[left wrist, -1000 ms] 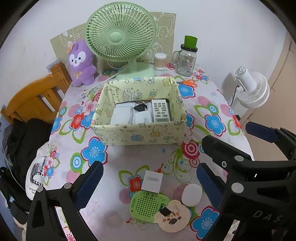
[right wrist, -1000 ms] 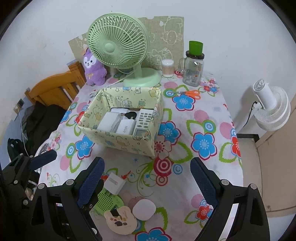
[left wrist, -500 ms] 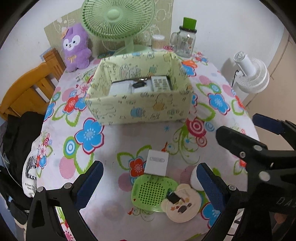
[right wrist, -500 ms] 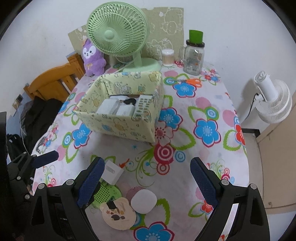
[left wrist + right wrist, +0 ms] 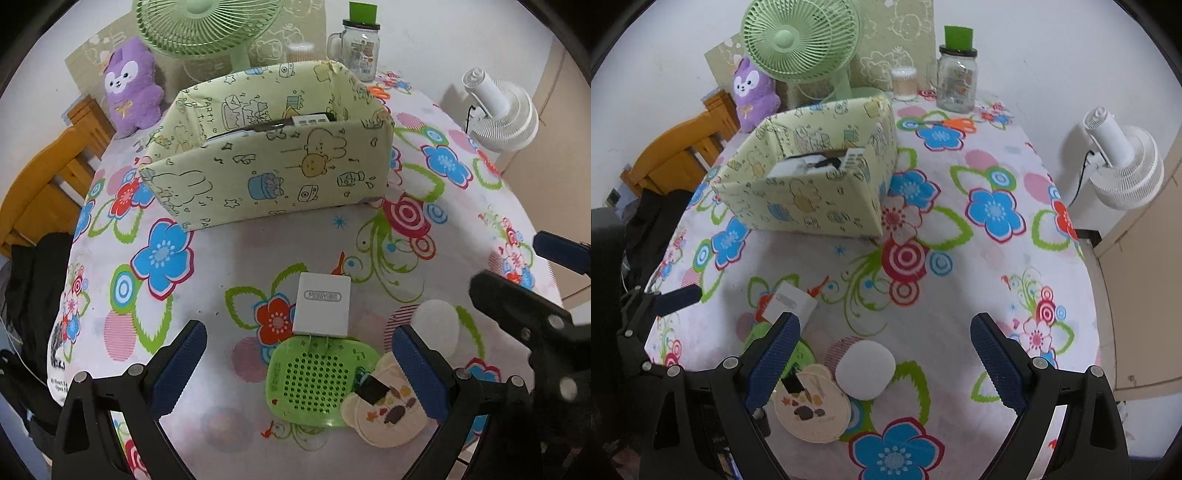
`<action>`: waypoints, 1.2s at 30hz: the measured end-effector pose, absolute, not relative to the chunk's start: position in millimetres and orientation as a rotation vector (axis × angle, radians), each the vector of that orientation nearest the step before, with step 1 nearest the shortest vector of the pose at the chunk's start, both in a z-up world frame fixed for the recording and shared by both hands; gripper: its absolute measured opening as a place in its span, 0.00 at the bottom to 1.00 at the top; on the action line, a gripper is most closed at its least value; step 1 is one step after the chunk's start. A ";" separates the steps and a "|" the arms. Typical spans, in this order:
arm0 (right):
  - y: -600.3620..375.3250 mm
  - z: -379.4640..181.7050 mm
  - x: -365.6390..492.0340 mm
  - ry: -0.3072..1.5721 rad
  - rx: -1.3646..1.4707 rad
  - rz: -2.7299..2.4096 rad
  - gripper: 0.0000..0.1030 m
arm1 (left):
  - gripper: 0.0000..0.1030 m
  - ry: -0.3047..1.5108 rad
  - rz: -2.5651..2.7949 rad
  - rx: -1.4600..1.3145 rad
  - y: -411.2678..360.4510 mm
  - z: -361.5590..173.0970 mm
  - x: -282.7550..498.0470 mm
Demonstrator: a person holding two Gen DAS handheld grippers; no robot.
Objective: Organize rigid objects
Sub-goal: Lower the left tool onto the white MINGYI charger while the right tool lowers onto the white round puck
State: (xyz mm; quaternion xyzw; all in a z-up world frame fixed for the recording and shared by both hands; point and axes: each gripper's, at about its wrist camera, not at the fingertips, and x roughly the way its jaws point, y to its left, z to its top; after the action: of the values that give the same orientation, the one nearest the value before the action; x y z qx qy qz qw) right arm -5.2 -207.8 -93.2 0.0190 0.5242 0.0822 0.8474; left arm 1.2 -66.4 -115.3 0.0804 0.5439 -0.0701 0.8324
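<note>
A: Left gripper (image 5: 299, 363), black frame with blue ribbed pads — state?

B: Spread wide, nothing clasped. Poised over the flat green perforated plastic case (image 5: 319, 384) and the white square plastic charger block (image 5: 322, 309), touching neither.

A: Right gripper (image 5: 882, 360)?

B: Likewise gaping wide, empty. Between its 2 pads: the round white puck-shaped object (image 5: 865, 369), lying on the flowered tablecloth (image 5: 960, 295), pads clear of it on both sides.

A: Layout of the loose items?

B: Clustered at the near edge. Charger block touching the far rim of the green case; a cream bear-shaped flat card (image 5: 388, 410) overlapping the case's right side, with a small black clip-like piece (image 5: 373, 389) on top. White puck just right of the bear card.

A: And the box?

B: Pale green fabric storage box with cartoon prints (image 5: 273, 173), further back on the table, well apart from the cluster. Inside, partly hidden by the front wall: a white remote control (image 5: 854, 159) and other white items, hard to identify.

A: Behind that?

B: Mint-green desk fan (image 5: 801, 40), purple plush rabbit (image 5: 753, 92), glass jar with a green lid (image 5: 956, 79), orange-handled scissors (image 5: 955, 123). Off the table, right: a white floor fan (image 5: 1123, 162).
</note>
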 end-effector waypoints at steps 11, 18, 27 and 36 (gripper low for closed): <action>-213.3 -118.6 -8.3 1.129 0.083 0.132 0.92 | 0.90 1.152 -0.180 0.196 -71.5 -143.6 16.3; -217.0 -133.2 -7.7 1.143 0.101 0.102 0.92 | 0.82 1.159 -0.202 0.214 -76.9 -157.8 20.9; -219.7 -146.3 -10.0 1.161 0.114 0.074 0.92 | 0.55 1.190 -0.260 0.169 -74.9 -164.6 25.3; -211.5 -156.1 -13.2 1.177 0.115 0.065 0.92 | 0.38 1.177 -0.260 0.163 -64.8 -158.3 23.8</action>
State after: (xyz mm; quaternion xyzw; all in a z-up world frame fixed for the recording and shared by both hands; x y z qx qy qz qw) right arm -13.2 -211.5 -156.1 0.0544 0.5549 0.0305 0.8296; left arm 23.8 -64.8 -158.3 0.0764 0.5530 -0.1223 0.8206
